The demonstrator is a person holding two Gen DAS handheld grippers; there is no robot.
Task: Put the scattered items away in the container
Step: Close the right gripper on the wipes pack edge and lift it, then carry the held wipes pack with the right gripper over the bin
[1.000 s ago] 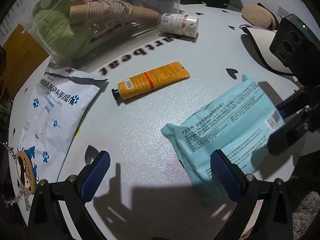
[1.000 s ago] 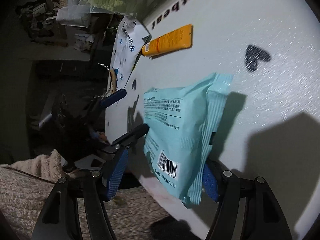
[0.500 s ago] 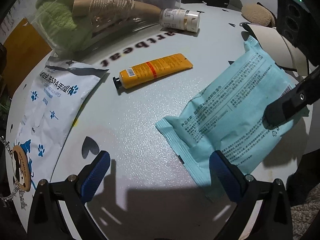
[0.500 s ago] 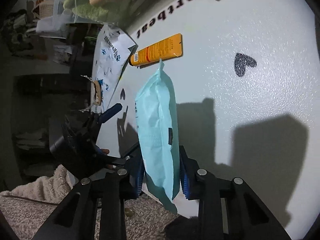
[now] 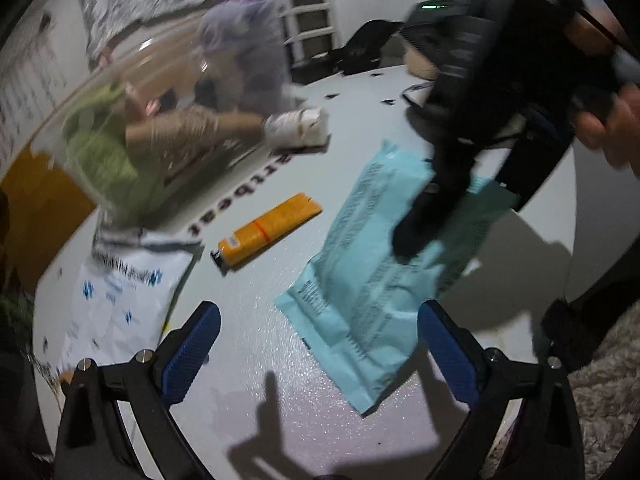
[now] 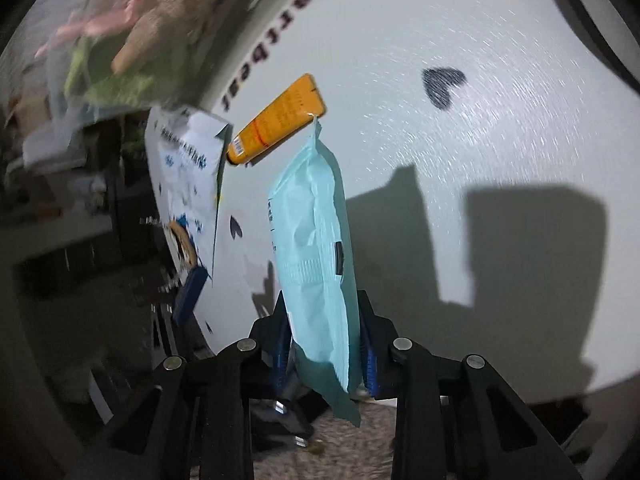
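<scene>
A teal soft pack (image 6: 316,248) hangs edge-on above the white table (image 6: 500,128), pinched at its near end by my right gripper (image 6: 324,336), which is shut on it. In the left wrist view the same pack (image 5: 372,272) slants over the table under the right gripper (image 5: 472,200). My left gripper (image 5: 316,320) stands open with nothing between its blue pads, low over the table near the pack's lower corner. An orange tube (image 5: 268,232) lies flat in the middle. Behind it is a clear container (image 5: 132,128) holding green cloth and a rope-wrapped roll.
A white bottle (image 5: 298,128) lies on its side by the container. A white pouch with blue paw prints (image 5: 120,304) overhangs the table's left edge. A hand (image 5: 616,136) holds the right gripper. Shaggy carpet (image 5: 600,400) lies below the table's near edge.
The right gripper closed on the teal pack and raised it off the table, turning it edge-on. The left gripper drew back and rose, bringing more of the container into view.
</scene>
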